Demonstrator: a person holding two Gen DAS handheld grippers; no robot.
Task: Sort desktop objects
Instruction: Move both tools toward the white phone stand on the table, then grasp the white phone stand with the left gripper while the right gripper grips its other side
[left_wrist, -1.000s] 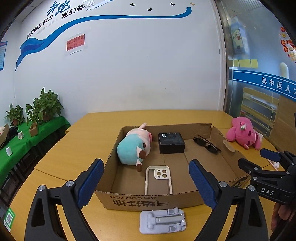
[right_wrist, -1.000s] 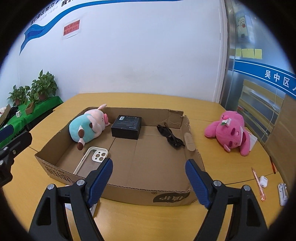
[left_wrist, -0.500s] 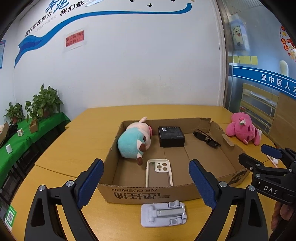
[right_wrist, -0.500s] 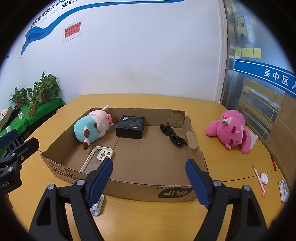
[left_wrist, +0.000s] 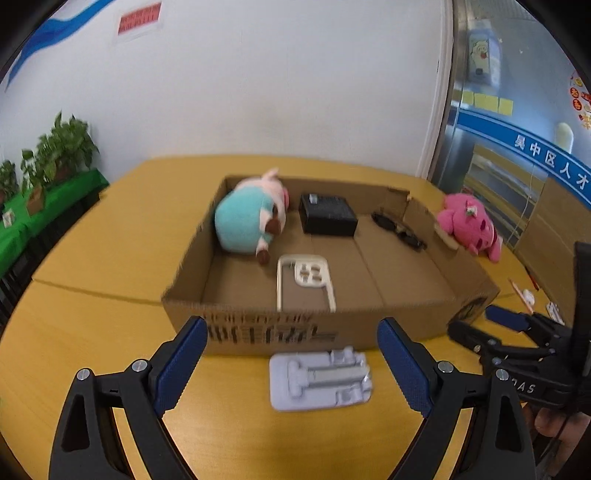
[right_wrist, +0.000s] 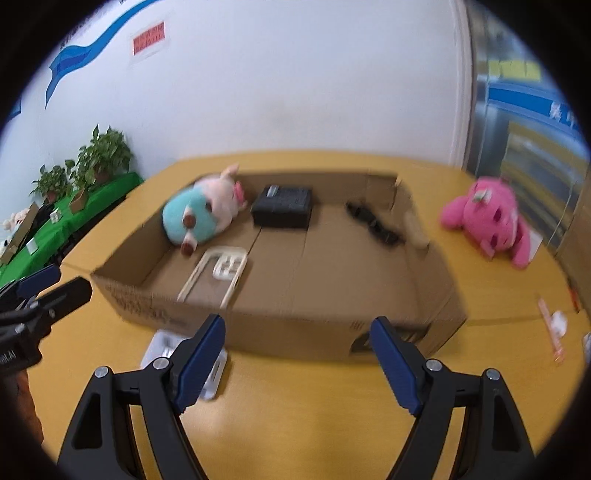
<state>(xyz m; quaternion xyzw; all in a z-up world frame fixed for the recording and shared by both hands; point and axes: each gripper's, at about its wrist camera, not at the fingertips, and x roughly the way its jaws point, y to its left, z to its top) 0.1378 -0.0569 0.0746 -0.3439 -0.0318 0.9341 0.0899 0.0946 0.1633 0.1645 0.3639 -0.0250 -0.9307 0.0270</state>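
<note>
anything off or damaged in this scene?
Cardboard box has a torn, ragged back-right corner. Pink plush and grey phone stand lie outside it, unsorted. Nothing spilled.

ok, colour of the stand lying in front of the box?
Pale grey stand, clearest in the left wrist view, on the table just outside the cardboard box.

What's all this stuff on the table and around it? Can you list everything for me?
cardboard box: one, brown, mid-table
plush toy: one, teal and pink, in box
black box: one, in box
sunglasses: one, black, in box
phone case: one, cream, in box
phone stand: one, grey, before box
pink plush: one, right of box
table: one, yellow wood
potted plants: several, green, far left
left gripper: open, empty
right gripper: open, empty
</note>
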